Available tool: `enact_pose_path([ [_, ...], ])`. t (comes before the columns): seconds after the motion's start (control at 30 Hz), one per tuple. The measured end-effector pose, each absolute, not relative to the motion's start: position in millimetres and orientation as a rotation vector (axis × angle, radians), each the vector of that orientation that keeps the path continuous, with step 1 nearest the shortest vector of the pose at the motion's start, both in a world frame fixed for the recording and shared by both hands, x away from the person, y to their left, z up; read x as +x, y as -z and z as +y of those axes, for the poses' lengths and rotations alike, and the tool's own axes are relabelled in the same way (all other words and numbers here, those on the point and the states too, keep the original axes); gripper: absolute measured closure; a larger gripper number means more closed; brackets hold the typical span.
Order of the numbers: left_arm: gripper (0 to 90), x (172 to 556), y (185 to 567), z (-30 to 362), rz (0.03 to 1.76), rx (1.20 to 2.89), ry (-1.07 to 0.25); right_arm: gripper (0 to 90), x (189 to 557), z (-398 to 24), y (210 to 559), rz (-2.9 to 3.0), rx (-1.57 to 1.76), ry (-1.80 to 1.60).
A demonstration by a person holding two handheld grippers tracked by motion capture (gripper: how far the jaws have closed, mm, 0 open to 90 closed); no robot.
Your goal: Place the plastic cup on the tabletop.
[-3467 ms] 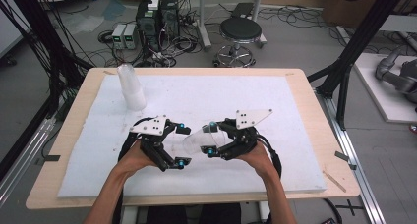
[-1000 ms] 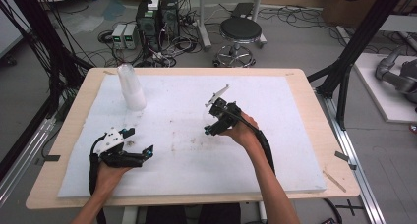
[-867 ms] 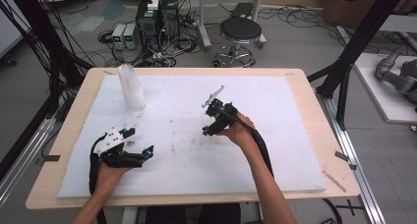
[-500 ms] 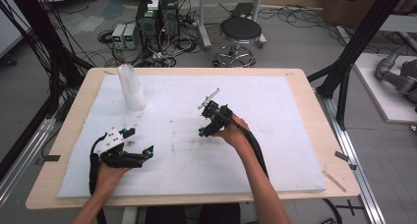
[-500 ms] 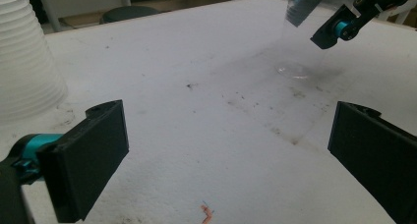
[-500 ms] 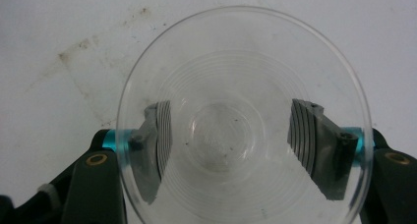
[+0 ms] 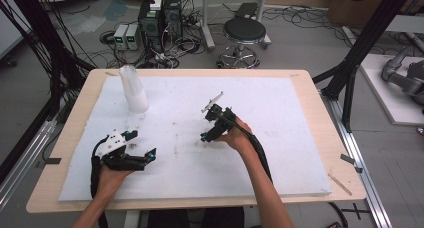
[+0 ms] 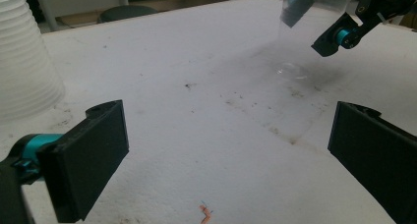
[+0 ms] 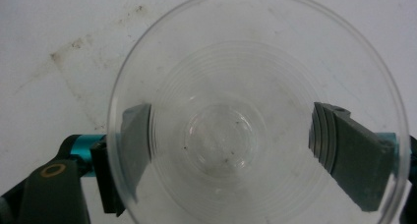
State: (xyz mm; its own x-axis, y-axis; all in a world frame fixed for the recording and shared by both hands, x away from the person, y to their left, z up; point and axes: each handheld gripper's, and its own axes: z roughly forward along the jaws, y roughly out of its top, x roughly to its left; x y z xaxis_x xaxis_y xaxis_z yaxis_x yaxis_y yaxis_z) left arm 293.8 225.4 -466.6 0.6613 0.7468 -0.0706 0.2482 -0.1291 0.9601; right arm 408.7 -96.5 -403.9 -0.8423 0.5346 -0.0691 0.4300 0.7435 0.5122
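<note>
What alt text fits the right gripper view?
Looking straight down into a clear plastic cup standing upright on a white, lightly stained table cover. The right gripper has one dark jaw on each side of the cup, seen through its wall.

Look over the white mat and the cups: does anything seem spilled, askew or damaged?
Nothing spilled or tipped. The clear cup stands upright and empty; the cup stack stands straight. The white mat bears dark specks and smudges.

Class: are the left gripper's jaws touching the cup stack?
Apart. The left gripper view shows the left gripper open over bare mat, white mat between its jaw and the cup stack.
</note>
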Motion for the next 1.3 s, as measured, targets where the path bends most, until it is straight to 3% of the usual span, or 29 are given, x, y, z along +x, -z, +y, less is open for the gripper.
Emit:
enact_pose_path([
  [0.4,1.7,293.6,466.8,225.4,0.806,1.693,-0.513,14.2,394.3,-120.5,405.5,2.659,0.797,-0.843],
  [0.93,1.7,294.1,467.0,225.9,0.815,1.691,-0.513,14.3,322.4,-219.5,418.1,2.334,0.874,-1.287],
  [1.3,1.8,291.4,467.0,225.3,0.81,1.685,-0.544,14.4,299.9,-263.6,427.1,2.162,0.93,-1.363],
])
